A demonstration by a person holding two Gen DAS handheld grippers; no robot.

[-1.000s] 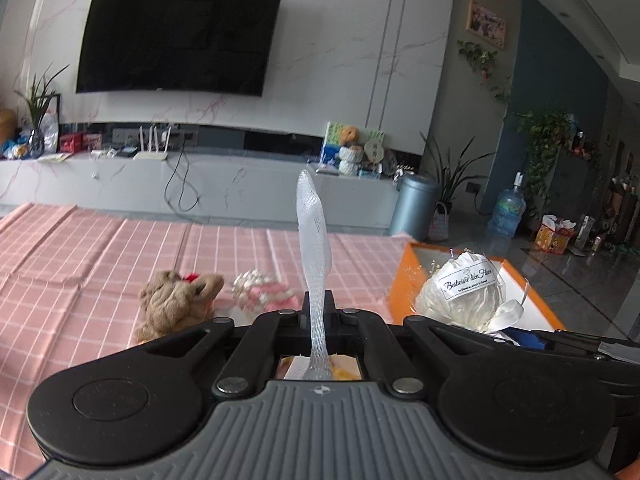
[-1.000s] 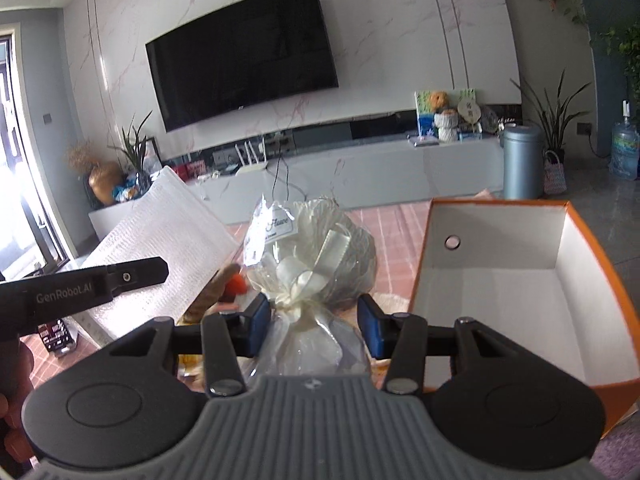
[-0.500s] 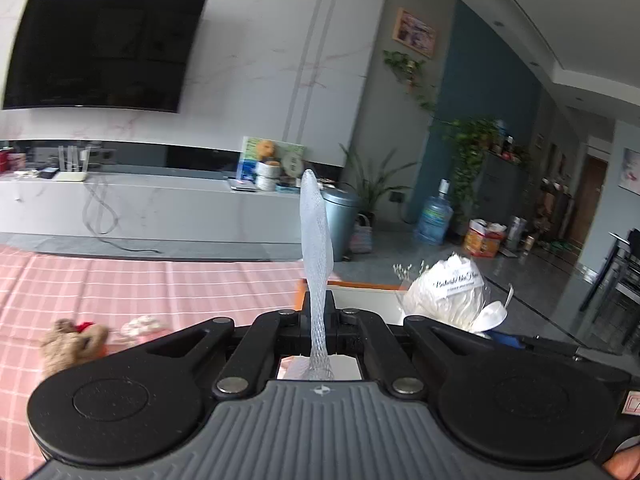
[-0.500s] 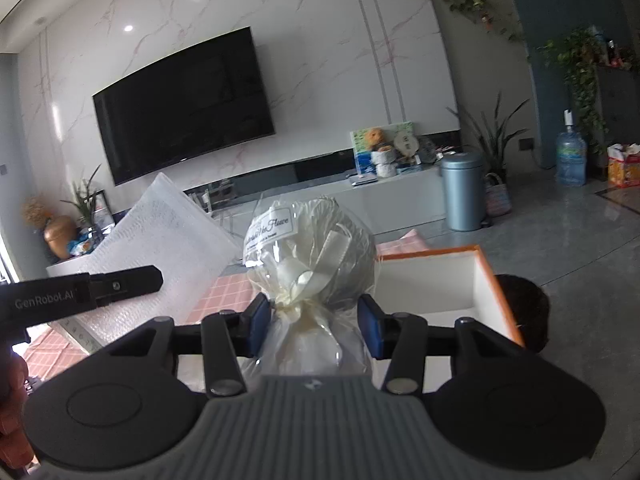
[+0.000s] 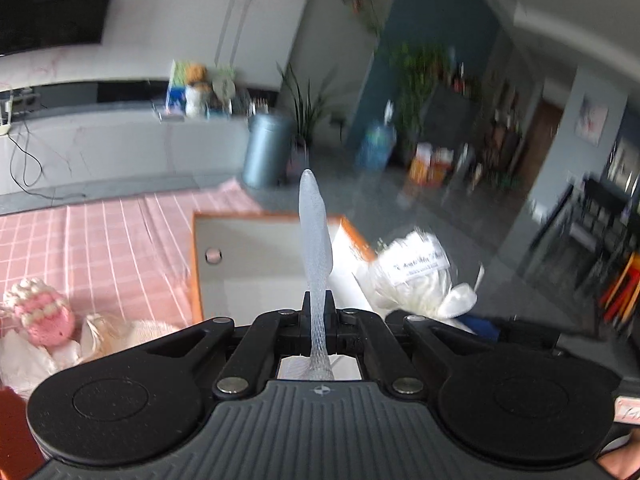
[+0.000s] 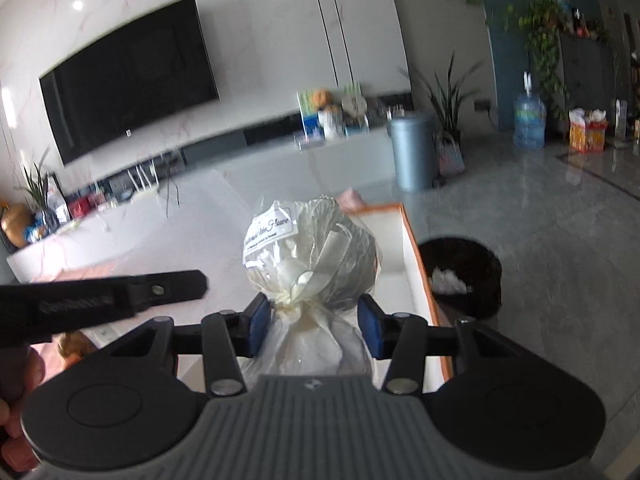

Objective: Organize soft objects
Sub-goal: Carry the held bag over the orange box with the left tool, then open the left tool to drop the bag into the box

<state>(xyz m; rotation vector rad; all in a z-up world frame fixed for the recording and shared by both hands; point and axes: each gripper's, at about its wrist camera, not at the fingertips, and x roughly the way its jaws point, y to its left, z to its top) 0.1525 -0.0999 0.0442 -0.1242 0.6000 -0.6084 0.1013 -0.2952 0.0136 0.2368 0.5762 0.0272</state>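
Both grippers have swung right, over the orange box (image 5: 272,280). The foam sheet (image 5: 316,240), edge-on, is pinched in the left gripper (image 5: 319,312). The right gripper (image 6: 314,320) clasps the ribboned sachet (image 6: 312,256) above the box's right wall.

A table covered by a pink checked cloth (image 5: 108,240) carries the items. An orange-rimmed white box (image 5: 256,280) rests on the cloth at the table's right edge, with a round hole in its left wall. Near the front-left corner lie a pink-and-white knitted toy (image 5: 40,310) and, just beside it, a cream plush item (image 5: 124,334).
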